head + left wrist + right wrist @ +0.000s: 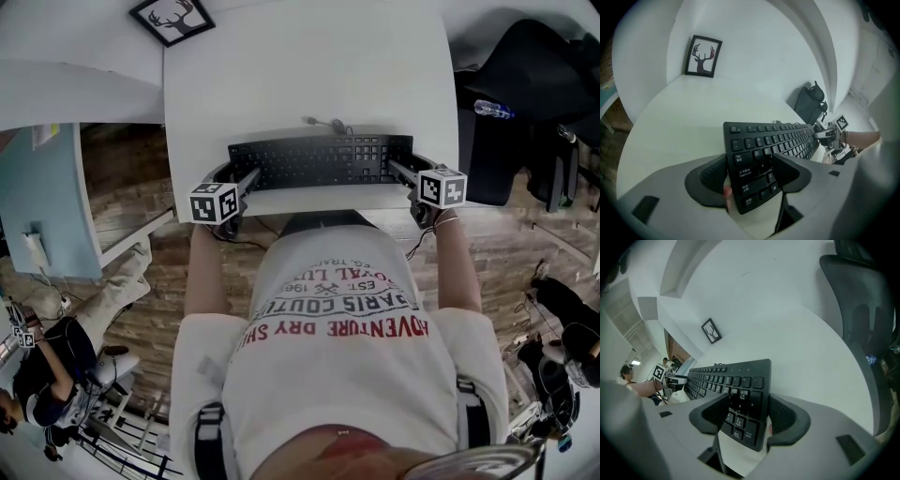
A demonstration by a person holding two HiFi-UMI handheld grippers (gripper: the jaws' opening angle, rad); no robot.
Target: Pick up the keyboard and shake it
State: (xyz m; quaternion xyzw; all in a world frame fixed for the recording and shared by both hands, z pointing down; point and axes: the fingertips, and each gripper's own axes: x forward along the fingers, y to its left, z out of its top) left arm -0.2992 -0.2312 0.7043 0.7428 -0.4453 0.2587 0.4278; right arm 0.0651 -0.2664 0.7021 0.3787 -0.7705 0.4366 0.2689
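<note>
Head view: keyboard (323,161), centre frame, ends clamped by left gripper (251,178) and right gripper (396,171). Advice: lift level; hold both grips firm.

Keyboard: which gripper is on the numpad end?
The right gripper: number-pad keys of the keyboard sit between its jaws. The left gripper straddles the Tab, Caps Lock and Shift end.

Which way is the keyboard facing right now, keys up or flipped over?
Keys up. The head view looks down on the black keyboard showing its key rows; both gripper views show printed keycaps.
</note>
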